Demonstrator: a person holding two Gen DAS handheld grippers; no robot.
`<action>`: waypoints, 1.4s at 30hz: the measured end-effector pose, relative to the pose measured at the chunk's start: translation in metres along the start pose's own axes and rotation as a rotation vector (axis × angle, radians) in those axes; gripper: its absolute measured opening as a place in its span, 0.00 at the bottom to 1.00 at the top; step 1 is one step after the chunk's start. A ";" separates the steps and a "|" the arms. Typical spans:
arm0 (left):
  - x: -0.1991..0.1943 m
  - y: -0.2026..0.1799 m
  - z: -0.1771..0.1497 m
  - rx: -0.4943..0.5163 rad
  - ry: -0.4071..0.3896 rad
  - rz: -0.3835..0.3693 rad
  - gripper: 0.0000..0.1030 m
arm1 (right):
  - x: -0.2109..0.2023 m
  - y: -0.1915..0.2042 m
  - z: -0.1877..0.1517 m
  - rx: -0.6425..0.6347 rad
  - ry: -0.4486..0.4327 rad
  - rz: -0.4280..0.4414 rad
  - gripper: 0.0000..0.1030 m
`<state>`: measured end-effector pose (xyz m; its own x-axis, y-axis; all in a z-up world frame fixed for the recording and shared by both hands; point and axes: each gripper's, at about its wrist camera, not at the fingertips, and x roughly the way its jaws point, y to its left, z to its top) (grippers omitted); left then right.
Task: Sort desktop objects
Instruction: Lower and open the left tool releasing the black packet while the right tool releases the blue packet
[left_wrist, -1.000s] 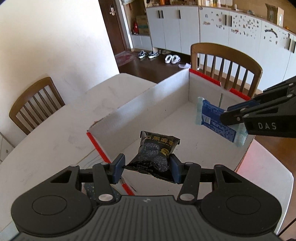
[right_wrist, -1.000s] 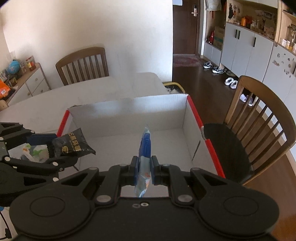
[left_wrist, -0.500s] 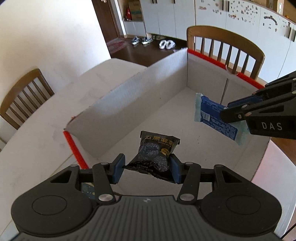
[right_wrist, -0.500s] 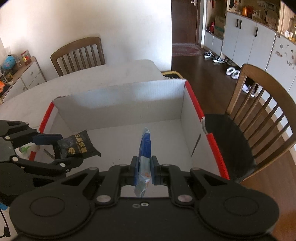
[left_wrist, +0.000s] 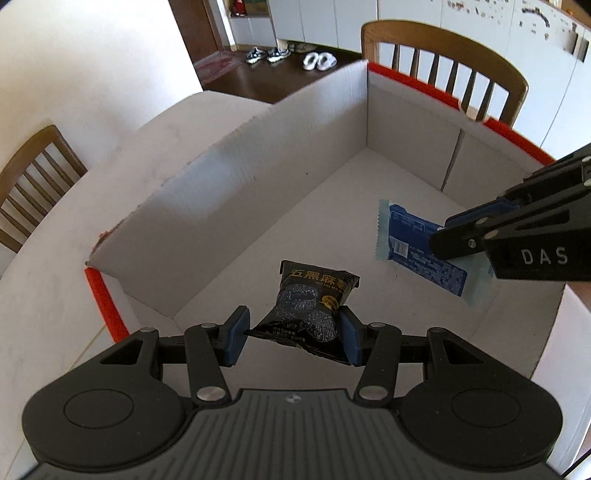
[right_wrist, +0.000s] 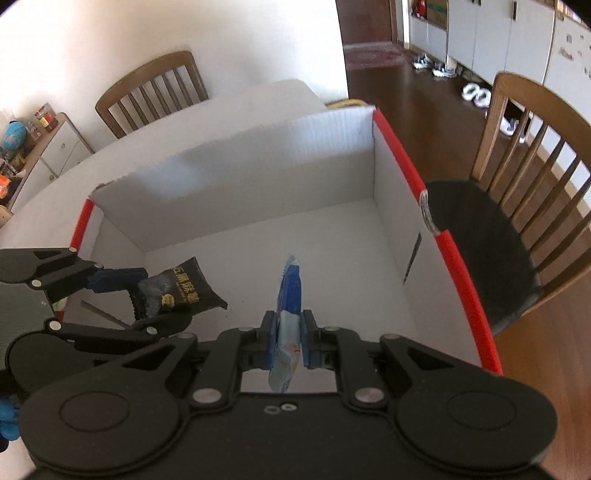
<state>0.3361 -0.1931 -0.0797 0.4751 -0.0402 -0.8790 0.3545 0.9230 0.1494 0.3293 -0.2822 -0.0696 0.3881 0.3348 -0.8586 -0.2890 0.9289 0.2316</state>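
My left gripper (left_wrist: 291, 338) is shut on a black snack packet (left_wrist: 314, 302) with gold lettering and holds it over the near part of an open white cardboard box (left_wrist: 229, 206) with red edges. To its right, my right gripper (right_wrist: 288, 341) is shut on a blue and pale-blue wrapped bar (right_wrist: 290, 291), held edge-on above the box floor. In the left wrist view the blue bar (left_wrist: 417, 251) hangs from the right gripper (left_wrist: 461, 240). In the right wrist view the black packet (right_wrist: 181, 291) sits in the left gripper (right_wrist: 140, 295), low at the left of the box.
The box (right_wrist: 258, 177) stands on a white table (left_wrist: 44, 280). Wooden chairs stand beyond it: one at the far left (left_wrist: 33, 184), one behind the box's right wall (left_wrist: 443, 62). A low cabinet (right_wrist: 48, 147) with small items is at far left. Shoes lie on the dark floor (left_wrist: 291, 55).
Both grippers have sunk and moved forward over the box with their packets still held. The box's inside now fills more of both views.
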 end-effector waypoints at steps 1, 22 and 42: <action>0.002 0.000 0.000 -0.001 0.006 -0.004 0.49 | 0.001 -0.001 0.000 0.002 0.005 0.001 0.12; 0.013 -0.006 0.005 0.029 0.084 -0.038 0.51 | 0.017 0.004 -0.003 -0.038 0.100 -0.044 0.25; -0.030 0.000 0.000 -0.008 -0.009 -0.066 0.64 | -0.009 0.014 -0.009 -0.094 0.058 -0.045 0.30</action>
<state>0.3216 -0.1922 -0.0533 0.4586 -0.1042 -0.8825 0.3791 0.9211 0.0882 0.3143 -0.2739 -0.0632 0.3522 0.2810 -0.8928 -0.3542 0.9229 0.1507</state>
